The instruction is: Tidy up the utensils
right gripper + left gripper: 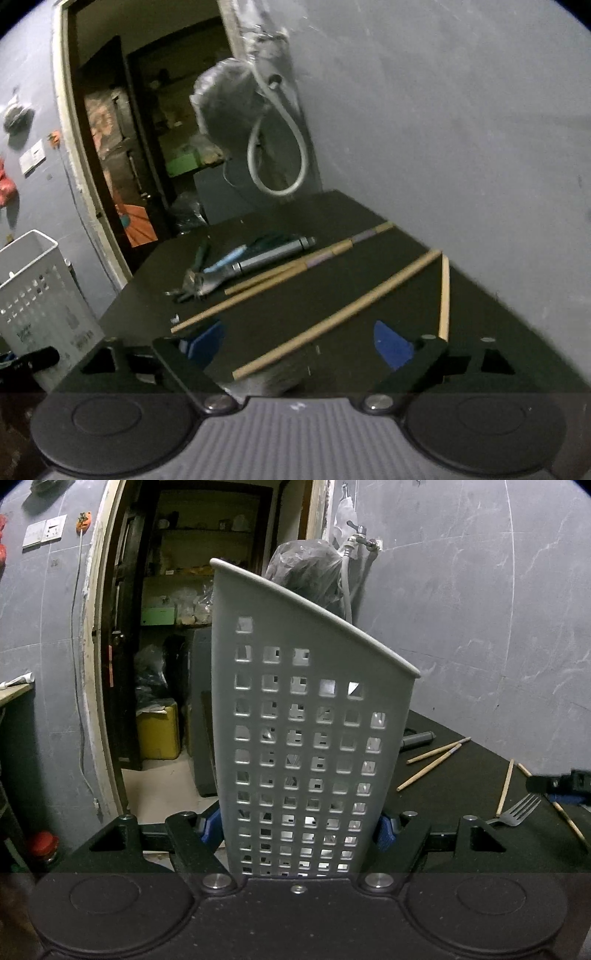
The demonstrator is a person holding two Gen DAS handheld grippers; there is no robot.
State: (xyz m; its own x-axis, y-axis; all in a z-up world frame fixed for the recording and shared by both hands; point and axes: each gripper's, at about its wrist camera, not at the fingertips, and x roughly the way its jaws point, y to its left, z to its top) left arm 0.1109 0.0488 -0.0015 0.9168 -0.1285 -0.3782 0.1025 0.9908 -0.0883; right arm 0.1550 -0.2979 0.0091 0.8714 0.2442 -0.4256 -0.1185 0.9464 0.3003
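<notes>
My left gripper (pixel 297 830) is shut on a grey perforated utensil holder (pixel 310 716), its blue pads (pixel 384 830) pressing the two sides low down. The holder stands upright at the table's left end and shows again in the right wrist view as the holder (pixel 37 295). My right gripper (pixel 299 343) is open just above the black table (pixel 332 214). A wooden chopstick (pixel 332 317) lies slantwise between its fingers, untouched. More chopsticks (pixel 295 269) lie beyond it. A fork (pixel 517 810) lies near the right gripper's body (pixel 561 784).
A pile of utensils (pixel 251 258) with metal, blue and green handles lies at the table's far left. A grey wall (pixel 461 147) runs along the table's right side. Behind are an open doorway (pixel 184 627), a tap with a hose (pixel 280 147) and a plastic-wrapped bundle (pixel 306 572).
</notes>
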